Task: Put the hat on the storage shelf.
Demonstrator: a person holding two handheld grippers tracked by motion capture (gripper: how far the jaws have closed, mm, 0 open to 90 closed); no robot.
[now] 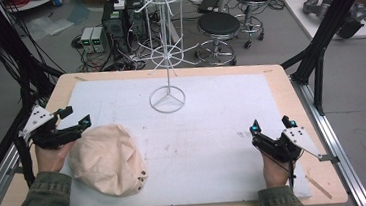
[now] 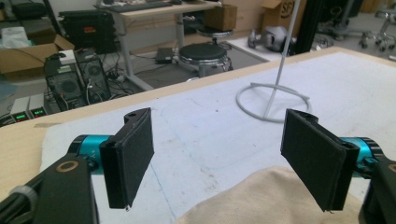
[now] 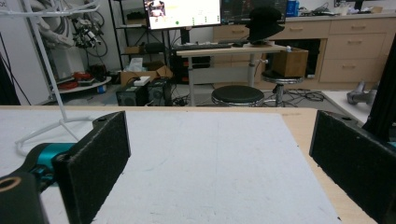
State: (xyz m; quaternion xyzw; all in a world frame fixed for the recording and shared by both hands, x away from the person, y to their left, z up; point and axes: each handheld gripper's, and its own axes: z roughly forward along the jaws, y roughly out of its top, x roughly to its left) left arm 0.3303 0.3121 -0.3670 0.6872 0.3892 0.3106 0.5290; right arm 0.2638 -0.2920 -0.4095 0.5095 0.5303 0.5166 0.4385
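Left tool [image 1: 75, 116], at the left edge of the high view, hangs with its jaws spread wide and nothing between them, just beside the upper left rim of the beige cap [image 1: 108, 160]. Its own view shows the cap's cloth [image 2: 261, 198] rising from the bottom of the frame below and between the two black pads [image 2: 133, 156], which do not appear to touch it. The wide spread probably suits a thick fold of soft cloth, and the low, sideways approach would let one pad slide under the rim.

The cap lies crown up on the white mat [image 1: 213, 130] in the lower left of the high view, with its eyelets turned toward the bottom of the frame. The white wire hat stand [image 1: 166, 49] rises at upper centre, its ring base [image 1: 167, 99] on the mat and well apart from the cap. Judging by this layout, the work in hand is lifting the cap to hang it on one of the stand's arms.

Right tool [image 1: 272, 124], at lower right, is likewise spread and empty, pointing across bare mat [image 3: 210, 163] in its own view. It seems parked to leave the path between cap and stand free. The wooden worktop [image 1: 290, 88] frames the mat on all sides.
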